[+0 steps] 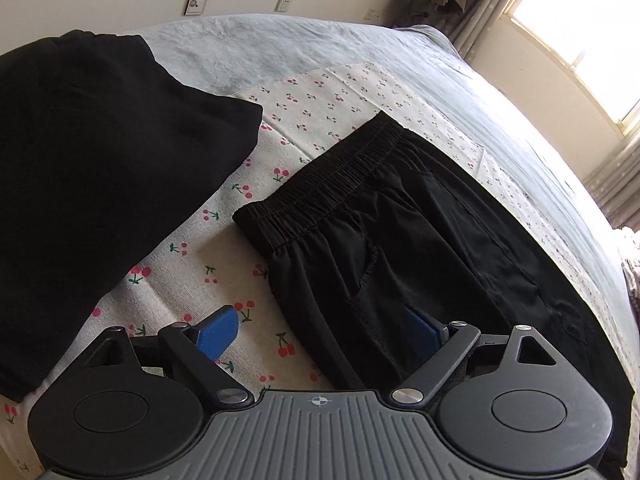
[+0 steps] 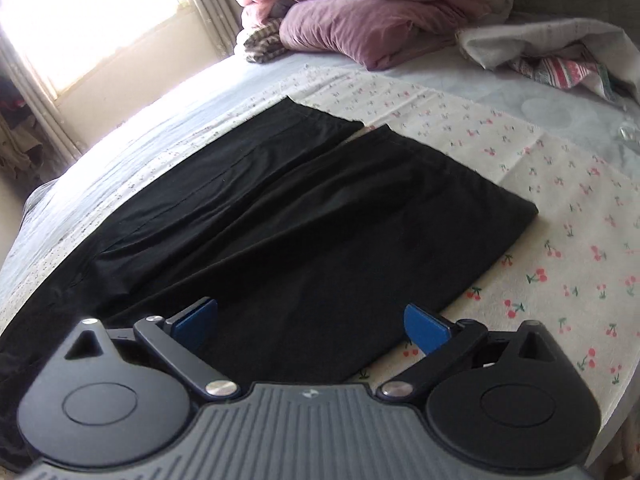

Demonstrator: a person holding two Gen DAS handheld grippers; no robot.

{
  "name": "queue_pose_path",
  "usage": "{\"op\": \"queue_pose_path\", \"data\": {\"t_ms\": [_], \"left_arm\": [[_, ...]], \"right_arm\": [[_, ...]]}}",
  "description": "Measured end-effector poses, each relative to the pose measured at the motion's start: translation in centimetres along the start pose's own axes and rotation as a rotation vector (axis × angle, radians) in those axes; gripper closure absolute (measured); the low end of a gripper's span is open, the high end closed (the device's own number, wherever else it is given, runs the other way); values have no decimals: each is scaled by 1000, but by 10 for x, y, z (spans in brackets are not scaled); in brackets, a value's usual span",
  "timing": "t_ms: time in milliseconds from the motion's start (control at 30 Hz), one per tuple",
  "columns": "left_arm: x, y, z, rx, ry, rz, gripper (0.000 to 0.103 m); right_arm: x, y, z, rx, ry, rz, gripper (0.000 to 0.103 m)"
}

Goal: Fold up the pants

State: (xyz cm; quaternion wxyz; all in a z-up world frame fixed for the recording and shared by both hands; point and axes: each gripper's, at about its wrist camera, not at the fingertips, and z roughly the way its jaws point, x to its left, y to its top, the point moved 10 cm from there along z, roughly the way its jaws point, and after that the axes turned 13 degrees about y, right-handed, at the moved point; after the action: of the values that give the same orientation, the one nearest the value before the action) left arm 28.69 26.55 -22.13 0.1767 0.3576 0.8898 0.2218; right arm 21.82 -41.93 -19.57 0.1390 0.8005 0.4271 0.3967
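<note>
Lying flat on the cherry-print cloth (image 1: 224, 248), the black pants (image 2: 280, 216) appear unfolded, legs side by side; folding seemingly not begun. Left gripper (image 1: 320, 330) and right gripper (image 2: 310, 320) hover spread wide, empty, near waistband (image 1: 336, 172) and legs.

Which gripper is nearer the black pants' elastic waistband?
Left. The left gripper hangs open at the pants' hip, the gathered elastic waistband just ahead of it. The right gripper is open over the black pant legs; no waistband shows there.
</note>
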Motion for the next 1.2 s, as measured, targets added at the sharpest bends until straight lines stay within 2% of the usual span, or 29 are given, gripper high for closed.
{"op": "queue_pose_path", "data": {"t_ms": [33,67,133,167,233,300,433,500,633,667,700,733,800,933,1000,1067,1200], "left_arm": [[1,2,9,-2,27,3,28],[0,2,15,-2,38,4,35],[-5,-2,27,25,9,2,75],[-6,-4,33,41,-3,-2,83],[-9,-4,35,17,10,31,101],[-10,-2,33,0,0,48,103],[1,2,22,-10,-41,-11,103],[7,4,12,-28,-52,-27,103],[20,5,-3,-62,-43,-42,103],[23,6,-6,-68,-40,-43,103],[28,6,-8,-73,-39,-36,103],[32,5,-10,-73,-37,-32,103],[39,4,-10,-62,-43,-39,103],[50,-5,-12,-35,-57,-38,103],[52,-9,-14,-34,-49,-20,103],[52,-11,-14,-27,-38,-10,103],[53,-13,-8,-1,-17,-4,102]], "right_arm": [[0,0,8,31,51,42,21],[-4,-1,11,46,64,62,21],[-18,-2,15,62,12,90,21],[-23,-4,16,69,-11,103,23],[-33,-2,17,73,-25,124,25],[-48,4,14,53,-66,141,32],[-92,21,2,-2,-206,172,46],[-108,25,0,-11,-229,199,59],[-117,28,-4,-20,-226,200,70],[-118,28,-3,-20,-234,190,78],[-117,27,-6,-24,-242,178,100],[-116,28,-6,-28,-244,167,103],[-116,30,-8,-55,-191,196,103],[-107,42,-30,-181,-139,180,103],[-99,49,-43,-245,-155,135,103],[-99,51,-50,-262,-182,118,103],[-108,50,-40,-219,-244,127,103]]}}
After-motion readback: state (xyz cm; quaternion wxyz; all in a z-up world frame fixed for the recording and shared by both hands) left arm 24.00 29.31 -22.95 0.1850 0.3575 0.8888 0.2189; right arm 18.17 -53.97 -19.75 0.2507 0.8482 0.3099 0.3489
